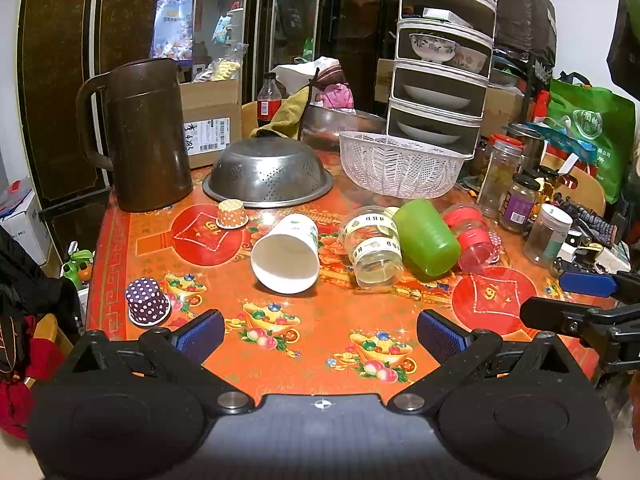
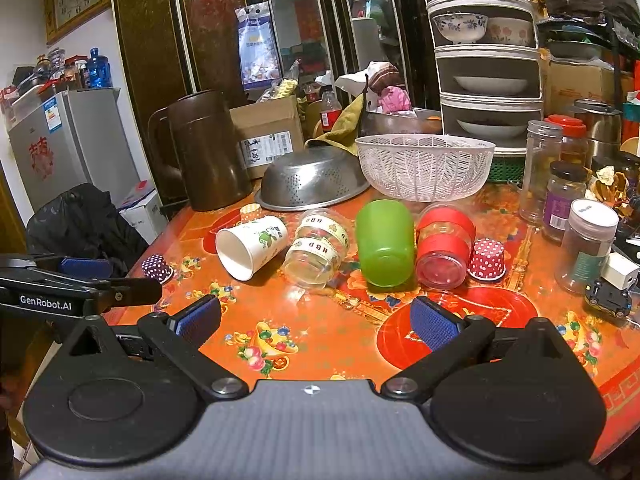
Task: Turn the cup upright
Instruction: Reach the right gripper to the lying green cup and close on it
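Several cups lie on their sides in a row on the orange table: a white paper cup [image 1: 286,254] [image 2: 250,246] with its mouth toward me, a clear cup with gold bands [image 1: 374,246] [image 2: 316,250], a green plastic cup [image 1: 426,238] [image 2: 384,242] and a red-banded clear cup [image 1: 472,236] [image 2: 442,246]. My left gripper [image 1: 320,334] is open and empty, just in front of the white cup. My right gripper [image 2: 316,320] is open and empty, in front of the clear and green cups. The right gripper also shows at the right edge of the left wrist view [image 1: 580,300].
Small upside-down paper cups: purple dotted [image 1: 146,301] [image 2: 157,268], orange checked [image 1: 230,214], red dotted [image 2: 488,258]. Behind stand a brown jug [image 1: 148,136], an upturned steel colander [image 1: 268,172], a white basket [image 1: 400,164], and jars [image 2: 588,244] at the right.
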